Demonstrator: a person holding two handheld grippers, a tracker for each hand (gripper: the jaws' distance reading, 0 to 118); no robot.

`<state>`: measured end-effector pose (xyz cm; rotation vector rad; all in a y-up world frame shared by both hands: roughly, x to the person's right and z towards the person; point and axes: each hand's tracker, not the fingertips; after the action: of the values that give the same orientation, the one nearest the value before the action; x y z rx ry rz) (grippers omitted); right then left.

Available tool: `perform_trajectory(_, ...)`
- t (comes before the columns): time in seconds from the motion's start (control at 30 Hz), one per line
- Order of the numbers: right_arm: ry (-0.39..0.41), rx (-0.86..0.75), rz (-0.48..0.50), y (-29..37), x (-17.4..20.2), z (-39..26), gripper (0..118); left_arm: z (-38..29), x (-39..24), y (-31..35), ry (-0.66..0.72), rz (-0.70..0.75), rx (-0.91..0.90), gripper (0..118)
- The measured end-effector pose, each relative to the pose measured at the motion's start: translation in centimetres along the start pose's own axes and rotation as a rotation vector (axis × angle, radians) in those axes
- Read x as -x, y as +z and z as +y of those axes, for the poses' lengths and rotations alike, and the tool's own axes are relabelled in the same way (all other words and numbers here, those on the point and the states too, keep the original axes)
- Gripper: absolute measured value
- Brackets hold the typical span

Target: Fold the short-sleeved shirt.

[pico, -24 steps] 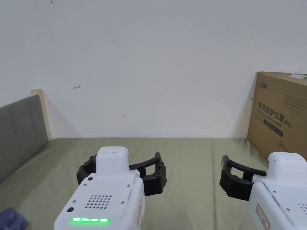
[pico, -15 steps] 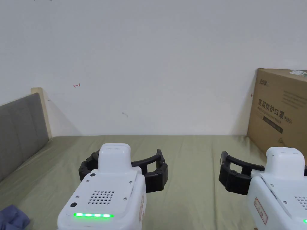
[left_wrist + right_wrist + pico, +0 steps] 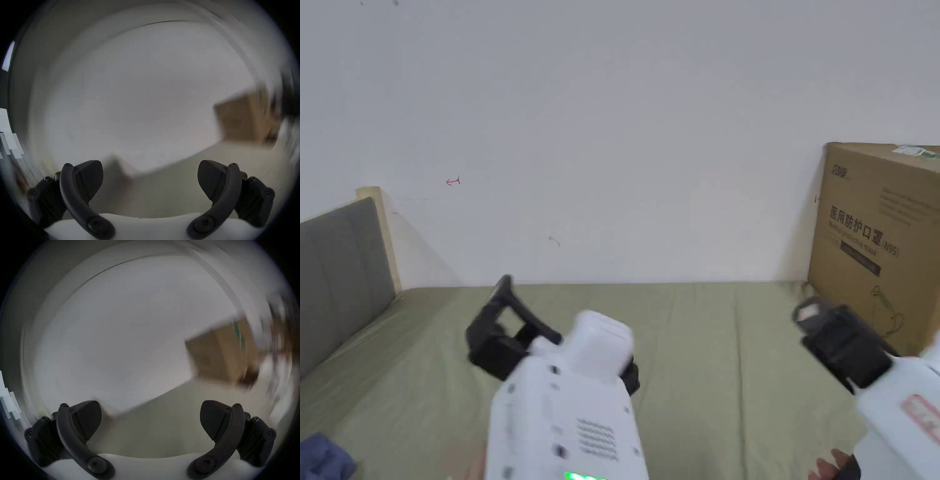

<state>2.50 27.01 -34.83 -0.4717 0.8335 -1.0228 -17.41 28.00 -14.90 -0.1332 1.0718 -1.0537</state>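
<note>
A brown cardboard box (image 3: 878,240) stands right on the olive-green bed (image 3: 700,350); a blue-grey cloth (image 3: 322,457) is cut off lower left. Left hand-held gripper (image 3: 150,180) and right hand-held gripper (image 3: 151,420) gape wide, empty.

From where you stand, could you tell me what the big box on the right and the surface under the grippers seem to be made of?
The box looks like plain brown cardboard: matt, with sharp folded edges and printed sides. The green surface appears to be woven fabric, probably a cotton-like bedsheet, matt with soft creases running along it; the exact fibre cannot be told.
</note>
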Motion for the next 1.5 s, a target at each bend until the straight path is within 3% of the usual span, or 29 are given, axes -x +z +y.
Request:
perform_trajectory(0.03,-0.363,0.003,-0.022,-0.1,-2.9,0.0,118,-0.5,-2.0,0.5,-0.288,0.062,-0.104,116)
perform_trajectory(0.07,-0.647,0.001,-0.129,0.4,-5.6,-0.3,118,-1.6,-3.4,0.9,-0.476,0.071,-0.204,116)
perform_trajectory(0.1,-0.826,-0.001,-0.219,0.8,-7.6,-1.3,118,-2.0,-3.7,1.1,-0.526,0.051,-0.249,116)
perform_trajectory(0.13,-0.958,0.002,-0.263,1.0,-9.1,-2.2,118,-1.6,-3.6,1.5,-0.457,-0.008,-0.221,116)
perform_trajectory(0.17,-0.929,0.025,-0.295,1.0,-9.7,-2.6,118,-0.4,-2.1,1.4,-0.186,-0.116,-0.125,116)
perform_trajectory(0.2,-0.796,0.055,-0.305,0.7,-9.7,-2.2,118,0.2,-0.6,1.0,0.045,-0.180,-0.047,116)
perform_trajectory(0.3,-0.155,-0.003,-0.226,-0.6,-5.5,0.8,118,-1.7,4.5,-2.0,0.840,-0.342,0.198,116)
perform_trajectory(0.33,0.139,-0.036,-0.223,-1.1,-2.3,0.9,118,-3.1,5.1,-2.7,1.036,-0.386,0.238,116)
perform_trajectory(0.4,0.729,-0.093,-0.211,-1.4,2.1,0.0,118,-4.8,5.6,-3.7,1.145,-0.416,0.278,116)
perform_trajectory(0.43,1.009,-0.165,-0.221,-1.3,3.6,-1.5,118,-4.9,5.5,-3.9,1.086,-0.359,0.300,116)
perform_trajectory(0.47,1.177,-0.199,-0.217,-1.3,4.6,-2.6,118,-5.1,5.4,-4.0,1.039,-0.313,0.318,116)
perform_trajectory(0.5,1.197,-0.194,-0.198,-1.2,4.8,-2.8,118,-5.3,5.5,-4.0,1.007,-0.299,0.309,116)
perform_trajectory(0.6,1.080,-0.177,-0.161,-0.5,4.9,-2.6,118,-5.7,5.7,-3.9,1.012,-0.289,0.283,116)
perform_trajectory(0.67,1.058,-0.189,-0.201,-0.5,4.9,-3.0,118,-5.8,5.8,-3.7,1.007,-0.259,0.269,116)
perform_trajectory(0.93,1.121,-0.147,-0.240,-0.8,4.4,-4.1,118,-5.8,5.7,-3.4,1.029,-0.274,0.258,116)
perform_trajectory(1.3,1.097,-0.088,-0.230,-0.4,4.5,-4.4,118,-5.3,4.6,-2.7,1.046,-0.298,0.256,116)
perform_trajectory(1.5,1.137,-0.082,-0.242,-0.4,4.7,-5.1,118,-4.6,4.4,-2.5,1.055,-0.325,0.245,116)
